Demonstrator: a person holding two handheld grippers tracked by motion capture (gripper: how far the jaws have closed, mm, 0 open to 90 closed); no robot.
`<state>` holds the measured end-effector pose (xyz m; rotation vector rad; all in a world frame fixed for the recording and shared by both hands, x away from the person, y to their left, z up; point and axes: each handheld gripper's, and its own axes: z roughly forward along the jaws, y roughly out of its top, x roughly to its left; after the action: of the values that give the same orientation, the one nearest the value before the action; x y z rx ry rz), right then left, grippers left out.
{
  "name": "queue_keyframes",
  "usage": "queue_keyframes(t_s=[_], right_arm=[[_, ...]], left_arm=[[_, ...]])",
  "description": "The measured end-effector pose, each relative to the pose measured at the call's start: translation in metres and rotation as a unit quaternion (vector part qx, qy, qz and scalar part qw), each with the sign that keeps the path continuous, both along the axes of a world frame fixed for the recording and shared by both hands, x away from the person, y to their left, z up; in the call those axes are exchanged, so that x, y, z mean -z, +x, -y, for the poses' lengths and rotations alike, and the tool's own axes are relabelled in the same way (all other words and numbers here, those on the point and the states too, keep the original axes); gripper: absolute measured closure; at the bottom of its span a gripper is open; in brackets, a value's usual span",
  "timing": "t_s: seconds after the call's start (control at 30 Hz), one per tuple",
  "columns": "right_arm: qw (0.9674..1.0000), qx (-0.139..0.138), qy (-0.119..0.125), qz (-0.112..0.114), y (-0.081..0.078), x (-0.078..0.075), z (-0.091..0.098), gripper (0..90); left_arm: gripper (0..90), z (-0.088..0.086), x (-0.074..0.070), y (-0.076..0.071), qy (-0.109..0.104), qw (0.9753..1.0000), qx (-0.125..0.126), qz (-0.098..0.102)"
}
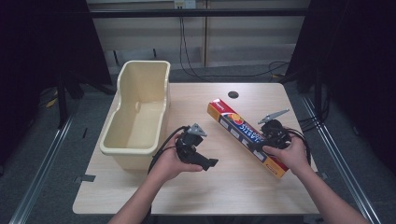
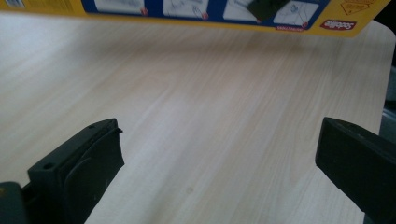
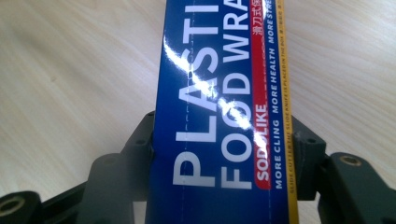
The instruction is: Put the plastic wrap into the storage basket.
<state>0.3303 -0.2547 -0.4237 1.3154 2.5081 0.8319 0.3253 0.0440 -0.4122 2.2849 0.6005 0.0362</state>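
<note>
Right gripper [image 3: 219, 154] clamped across food wrap box [image 1: 246, 136] on table [image 1: 224, 186], likely for lifting; left gripper [image 1: 198, 151] spread apart, hovering empty beside cream bin [image 1: 135, 116].

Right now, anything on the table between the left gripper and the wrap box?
Nothing: the left gripper view shows only bare table between the left gripper and the food wrap box.

Long blue-yellow food wrap box [image 1: 246, 137] flat, diagonal, table's right half.
</note>
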Motion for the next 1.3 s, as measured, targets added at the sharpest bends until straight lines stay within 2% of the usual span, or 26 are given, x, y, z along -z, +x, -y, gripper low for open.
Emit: queue_keyframes(t_s=[0.03,0.07,0.1,0.13,0.2,0.27,0.3,0.37,0.4,0.43,0.5,0.53,0.57,0.63,0.67,0.8,0.93,0.97,1.0,1.03,1.1,1.17,1.23,1.27,1.3], right_arm=[[1.0,-0.005,-0.001,0.0,-0.001,0.0,0.0,42.1],[1.0,-0.005,-0.001,0.0,-0.001,0.0,0.0,42.1],[1.0,-0.008,-0.001,-0.001,-0.002,-0.001,0.0,42.1],[0.9998,-0.017,0.003,0.0,-0.004,-0.001,0.0,42.1],[0.9995,-0.031,0.005,0.003,-0.006,-0.001,0.0,42.0],[0.9987,-0.051,0.004,0.0,-0.011,-0.002,-0.002,41.9],[0.9987,-0.051,0.004,0.0,-0.011,-0.002,-0.002,41.9],[0.9978,-0.066,0.003,0.003,-0.014,-0.003,-0.004,41.9],[0.997,-0.077,0.002,0.003,-0.016,-0.004,-0.004,41.9],[0.997,-0.077,0.002,0.003,-0.016,-0.004,-0.004,41.9],[0.9961,-0.088,0.004,0.005,-0.018,-0.005,-0.004,41.9],[0.9954,-0.096,0.004,0.004,-0.02,-0.006,-0.004,41.8],[0.9947,-0.103,0.004,0.006,-0.02,-0.006,-0.003,41.8],[0.9937,-0.112,-0.004,0.009,-0.022,-0.007,-0.003,41.9],[0.9927,-0.12,-0.002,0.01,-0.023,-0.008,-0.003,41.9],[0.9898,-0.142,0.001,0.012,-0.027,-0.011,-0.004,41.9],[0.9863,-0.164,-0.001,0.016,-0.031,-0.015,-0.008,41.8],[0.985,-0.171,-0.001,0.019,-0.031,-0.015,-0.008,41.8],[0.9843,-0.176,-0.001,0.019,-0.031,-0.015,-0.009,41.8],[0.9835,-0.18,-0.004,0.018,-0.032,-0.016,-0.01,41.7],[0.9805,-0.195,-0.006,0.025,-0.032,-0.016,-0.011,41.7],[0.9799,-0.198,-0.008,0.023,-0.034,-0.016,-0.012,41.7],[0.9771,-0.211,-0.009,0.027,-0.033,-0.016,-0.012,41.7],[0.9768,-0.212,-0.012,0.026,-0.034,-0.016,-0.013,41.7],[0.9767,-0.213,-0.012,0.024,-0.034,-0.016,-0.013,41.7]], left_arm=[[0.3,0.002,-0.008,0.003,0.005,0.9999,0.013,0.008],[0.3,0.002,-0.008,0.003,0.005,0.9999,0.013,0.008],[0.3,0.003,-0.013,0.006,0.006,0.9996,0.024,0.015],[0.3,0.004,-0.017,0.01,0.013,0.9993,0.027,0.022],[0.3,0.007,-0.024,0.015,0.016,0.9993,0.025,0.024],[0.4,0.009,-0.029,0.019,0.019,0.9987,0.032,0.034],[0.4,0.01,-0.032,0.021,0.027,0.9983,0.039,0.035],[0.4,0.013,-0.037,0.023,0.019,0.9984,0.042,0.032],[0.4,0.018,-0.039,0.026,0.042,0.996,0.059,0.053],[0.8,0.018,-0.039,0.026,0.042,0.996,0.059,0.053],[0.8,0.024,-0.041,0.028,0.052,0.9938,0.074,0.065],[1.7,0.024,-0.041,0.028,0.052,0.9938,0.074,0.065],[2.2,0.029,-0.044,0.03,0.061,0.992,0.08,0.076],[2.2,0.033,-0.045,0.032,0.063,0.9908,0.091,0.077],[2.3,0.035,-0.046,0.034,0.07,0.9894,0.098,0.083],[3.3,0.042,-0.048,0.038,0.077,0.9876,0.11,0.082],[3.9,0.051,-0.046,0.04,0.089,0.9843,0.128,0.082],[3.9,0.054,-0.046,0.041,0.097,0.9822,0.136,0.086],[3.9,0.056,-0.045,0.041,0.099,0.9819,0.138,0.084],[3.9,0.058,-0.045,0.042,0.106,0.9801,0.144,0.086],[4.0,0.063,-0.044,0.041,0.109,0.9783,0.153,0.087],[4.0,0.067,-0.043,0.042,0.113,0.976,0.168,0.08],[4.2,0.072,-0.041,0.041,0.116,0.9739,0.181,0.074],[4.5,0.073,-0.04,0.041,0.117,0.9731,0.186,0.068],[4.8,0.076,-0.039,0.041,0.121,0.9708,0.196,0.068]])
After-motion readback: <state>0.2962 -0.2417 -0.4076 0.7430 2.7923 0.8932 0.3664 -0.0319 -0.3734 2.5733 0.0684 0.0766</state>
